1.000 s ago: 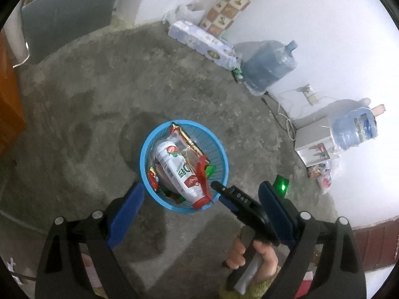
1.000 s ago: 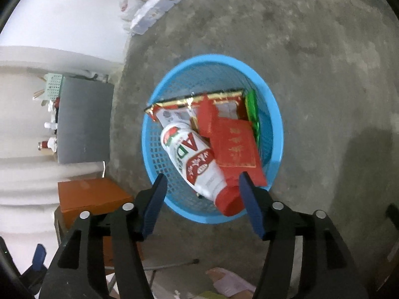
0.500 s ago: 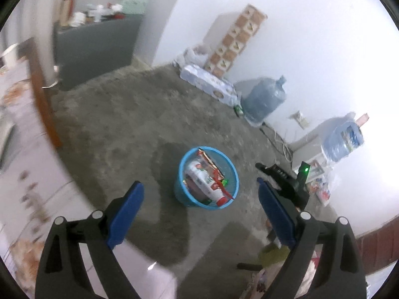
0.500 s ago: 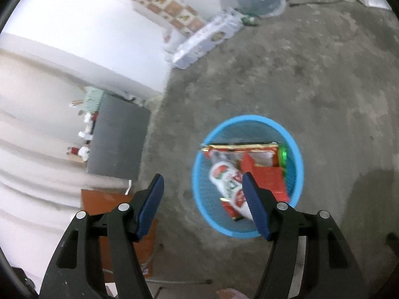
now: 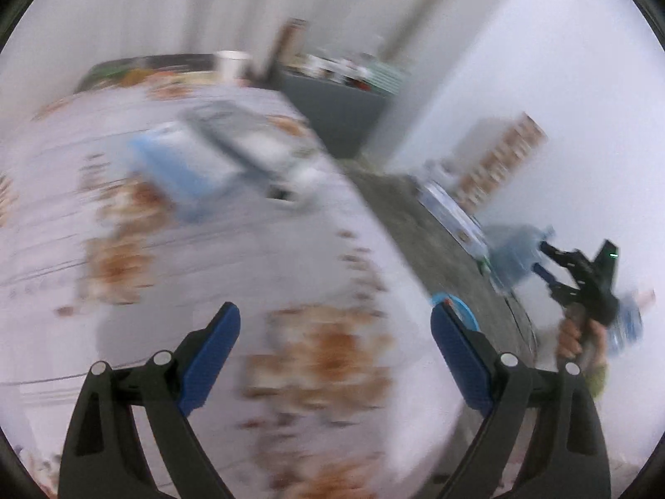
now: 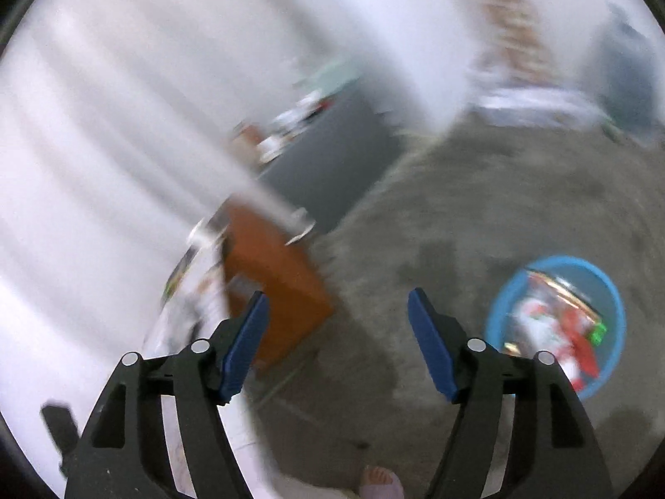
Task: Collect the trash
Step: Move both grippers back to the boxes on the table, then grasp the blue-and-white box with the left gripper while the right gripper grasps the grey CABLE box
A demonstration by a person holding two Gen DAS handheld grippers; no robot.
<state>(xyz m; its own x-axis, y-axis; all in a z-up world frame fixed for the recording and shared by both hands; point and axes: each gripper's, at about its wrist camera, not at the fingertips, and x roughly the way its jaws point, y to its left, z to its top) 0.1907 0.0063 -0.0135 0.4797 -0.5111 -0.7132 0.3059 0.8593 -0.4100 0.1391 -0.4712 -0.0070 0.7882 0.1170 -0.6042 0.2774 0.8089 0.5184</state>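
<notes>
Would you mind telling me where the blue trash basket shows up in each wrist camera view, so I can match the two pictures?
Left wrist view: only a sliver of the blue trash basket shows right of centre, just above the left gripper's right-hand finger and cut off by the table edge.
Right wrist view: the basket sits on the floor at lower right, full of wrappers.
Shared landmark: the dark grey cabinet.

— What lies under your left gripper point(image 5: 334, 345)?
— My jaws stand wide and empty over a blurred patterned tabletop point(image 5: 174, 258). My right gripper point(image 5: 582, 278) hangs beyond, above the blue basket point(image 5: 459, 305).
</notes>
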